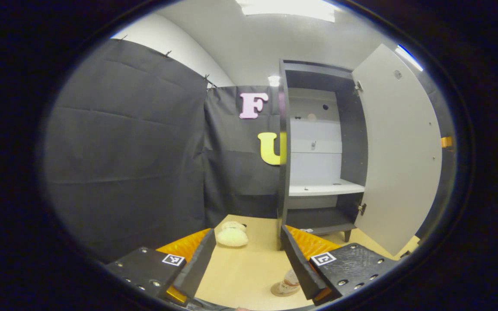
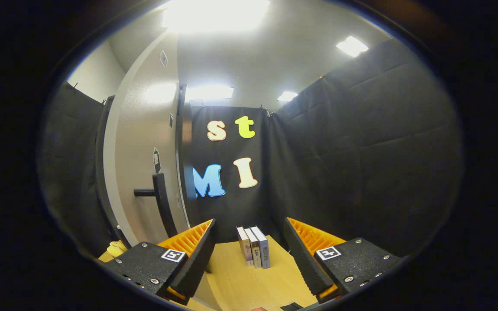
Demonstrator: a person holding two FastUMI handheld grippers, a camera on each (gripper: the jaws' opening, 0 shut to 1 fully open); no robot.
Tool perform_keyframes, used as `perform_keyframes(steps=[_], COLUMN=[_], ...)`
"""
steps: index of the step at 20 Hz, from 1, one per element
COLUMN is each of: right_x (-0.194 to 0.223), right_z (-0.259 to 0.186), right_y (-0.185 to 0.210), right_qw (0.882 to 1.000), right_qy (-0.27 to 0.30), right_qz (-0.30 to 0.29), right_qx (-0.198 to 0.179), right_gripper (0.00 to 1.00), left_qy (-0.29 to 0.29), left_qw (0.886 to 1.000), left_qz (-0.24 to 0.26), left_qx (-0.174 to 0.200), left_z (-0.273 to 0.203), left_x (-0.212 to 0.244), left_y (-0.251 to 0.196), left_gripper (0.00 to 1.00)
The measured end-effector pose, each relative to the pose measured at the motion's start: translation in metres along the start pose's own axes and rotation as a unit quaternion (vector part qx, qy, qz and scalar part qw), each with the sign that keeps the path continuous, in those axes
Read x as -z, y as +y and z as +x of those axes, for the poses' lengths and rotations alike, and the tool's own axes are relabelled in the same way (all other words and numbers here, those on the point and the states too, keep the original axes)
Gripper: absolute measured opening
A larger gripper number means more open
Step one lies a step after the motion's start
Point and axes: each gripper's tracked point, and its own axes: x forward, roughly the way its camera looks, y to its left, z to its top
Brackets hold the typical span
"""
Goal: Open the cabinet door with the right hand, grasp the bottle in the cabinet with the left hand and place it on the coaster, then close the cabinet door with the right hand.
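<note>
1. In the left gripper view, the left gripper (image 1: 248,233) is hanging over the table (image 1: 249,268) with its jaws spread and gripping nothing; a cream soft toy (image 1: 231,236) is lying just beyond its left finger.
2. The bottle (image 1: 291,280) is standing near on the table, partly hidden behind that gripper's right finger. It seems to be resting on a tan coaster (image 1: 282,291), though the finger is covering too much to be sure. The placing therefore looks done.
3. Farther right, the cabinet (image 1: 284,142) is standing with its white shelf (image 1: 324,188) bare and its door (image 1: 398,151) swung wide to the right, so closing is the step in hand.
4. In the right gripper view, the door is showing its outer face at the left, with the handle (image 2: 161,199) sticking out just left of the right gripper (image 2: 250,222). That gripper is gaping, holding nothing, and aiming past the handle at the books (image 2: 255,252).
5. To close well, the person should be turning the right gripper left toward the handle, then pushing the door along its hinge arc, slowing near the frame.
6. The left gripper should be keeping clear of the bottle and of the door's swing.
</note>
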Motion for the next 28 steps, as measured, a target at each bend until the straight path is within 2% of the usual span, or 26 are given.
perform_keyframes(steps=[2, 6, 10, 17, 19, 20, 28], right_x=[0.004, 0.0, 0.001, 0.004, 0.004, 0.001, 0.007], right_z=[-0.001, -0.004, -0.014, -0.033, -0.036, -0.035, -0.038], right_y=[0.014, 0.016, 0.029, 0.081, 0.095, 0.085, 0.144], right_qw=[1.0, 0.999, 0.999, 1.0, 1.0, 1.0, 0.998], right_qy=[0.004, -0.004, -0.001, -0.002, -0.004, -0.006, -0.002], right_qz=[-0.002, -0.039, -0.037, -0.03, -0.027, -0.026, -0.011], right_qx=[-0.004, 0.027, 0.028, -0.005, -0.012, -0.016, -0.064], right_gripper=[0.94, 0.92, 0.91, 0.91, 0.91, 0.91, 0.91], left_qy=[-0.007, -0.009, -0.003, 0.005, 0.002, 0.001, -0.006], left_qw=[1.0, 1.0, 1.0, 0.999, 0.999, 0.999, 0.999], left_qz=[0.001, -0.009, -0.025, -0.049, -0.049, -0.047, -0.044], left_qx=[-0.007, -0.01, -0.005, 0.011, 0.014, 0.014, 0.007], left_z=[-0.001, 0.001, 0.011, 0.026, 0.028, 0.029, 0.025], left_x=[-0.003, 0.003, 0.014, 0.024, 0.023, 0.024, 0.023], left_y=[0.018, 0.044, 0.057, 0.068, 0.073, 0.075, 0.099], left_gripper=[0.88, 0.9, 0.9, 0.88, 0.88, 0.88, 0.88])
